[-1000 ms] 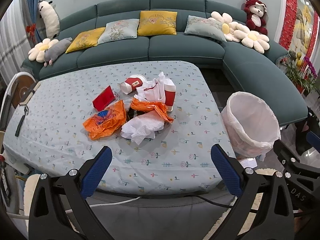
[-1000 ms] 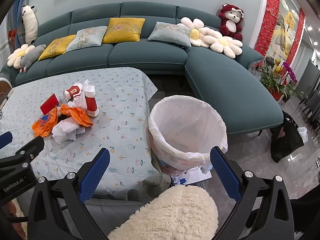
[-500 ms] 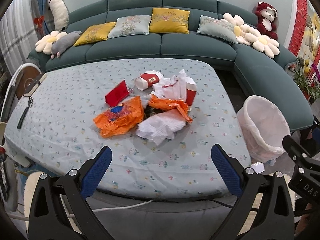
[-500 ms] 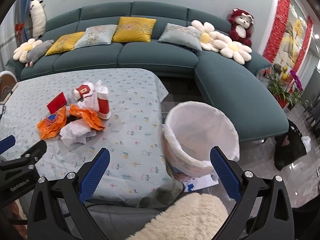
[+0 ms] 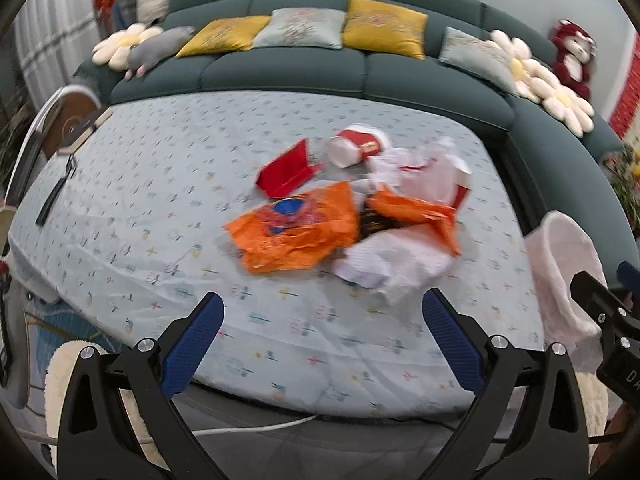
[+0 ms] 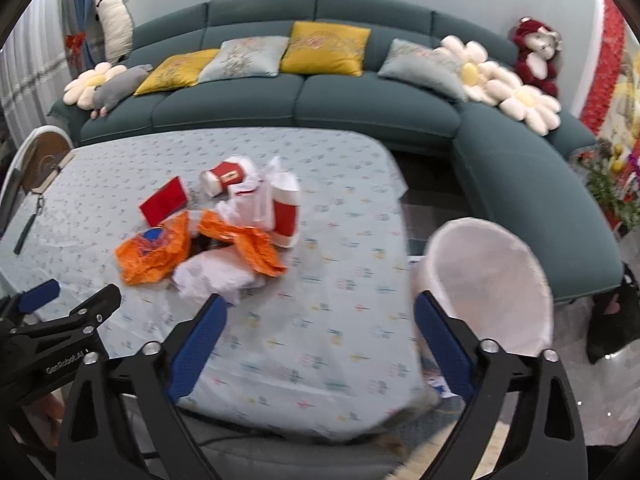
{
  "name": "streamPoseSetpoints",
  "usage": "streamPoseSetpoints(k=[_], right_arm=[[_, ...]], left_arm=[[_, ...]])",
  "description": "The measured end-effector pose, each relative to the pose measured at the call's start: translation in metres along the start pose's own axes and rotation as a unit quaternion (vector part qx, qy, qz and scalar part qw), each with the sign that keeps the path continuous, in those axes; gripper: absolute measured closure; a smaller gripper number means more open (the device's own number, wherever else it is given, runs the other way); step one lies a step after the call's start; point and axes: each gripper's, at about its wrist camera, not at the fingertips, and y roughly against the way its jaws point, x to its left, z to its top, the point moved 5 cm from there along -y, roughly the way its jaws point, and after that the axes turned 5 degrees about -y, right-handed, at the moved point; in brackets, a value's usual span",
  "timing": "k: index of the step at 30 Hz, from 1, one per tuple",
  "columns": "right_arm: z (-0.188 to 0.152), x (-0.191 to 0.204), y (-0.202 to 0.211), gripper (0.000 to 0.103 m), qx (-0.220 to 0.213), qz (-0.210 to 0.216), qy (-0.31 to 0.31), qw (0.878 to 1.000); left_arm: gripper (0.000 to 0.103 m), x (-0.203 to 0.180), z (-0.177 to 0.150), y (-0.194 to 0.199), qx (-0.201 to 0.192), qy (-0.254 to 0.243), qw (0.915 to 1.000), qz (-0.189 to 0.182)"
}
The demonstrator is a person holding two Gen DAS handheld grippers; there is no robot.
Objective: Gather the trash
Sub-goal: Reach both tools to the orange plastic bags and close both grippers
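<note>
Evidently, from the left wrist view, the left gripper [image 5: 320, 322] is held spread wide and empty above the near edge of the table [image 5: 120, 216], pitched down toward the litter, which suits an approach before any pick is chosen. The trash is heaped together in the middle of the cloth: an orange wrapper [image 5: 296, 232] nearest, a crumpled white paper [image 5: 392, 264] just beside it, a red card [image 5: 286, 174] and a toppled paper cup [image 5: 352, 148] behind. The lined bin [image 5: 564, 276] is seen at the right, off the table's corner, presumably set there so that each piece can be carried a short way. From the right wrist view, the right gripper [image 6: 318, 338] is likewise empty; its jaws have just been closing a little, with nothing between them, and are still wide apart. It is aimed between the heap [image 6: 208, 240] and the bin [image 6: 492, 280], so either could be served. No item has yet been collected.
</note>
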Motion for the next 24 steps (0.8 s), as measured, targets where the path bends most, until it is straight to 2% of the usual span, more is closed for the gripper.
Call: streamPoseSetpoints(k=[5,8,11,15,18,24], right_arm=[[0.007,0.027,-0.037,0.021,0.03,0.026,0.0,0.999],[0.011,0.04,-0.053,0.022,0.039,0.032,0.006,0.999],[0.016,0.055,-0.073,0.022,0.045,0.037,0.016,0.998],[0.021,0.066,-0.098,0.03,0.059,0.04,0.024,0.997],[0.022,0.072,-0.115,0.031,0.067,0.038,0.027,0.997],[0.021,0.076,-0.14,0.044,0.085,0.033,0.028,0.995]], left_arm=[[0.008,0.025,0.011,-0.025,0.005,0.003,0.9997,0.022],[0.008,0.038,0.019,-0.044,0.011,0.002,0.9997,0.022],[0.008,0.049,0.026,-0.064,0.019,0.011,0.9996,0.015],[0.008,0.065,0.033,-0.093,0.037,0.033,0.9987,0.008],[0.008,0.075,0.036,-0.114,0.05,0.045,0.9977,0.003],[0.012,0.081,0.037,-0.14,0.068,0.053,0.9962,-0.011]])
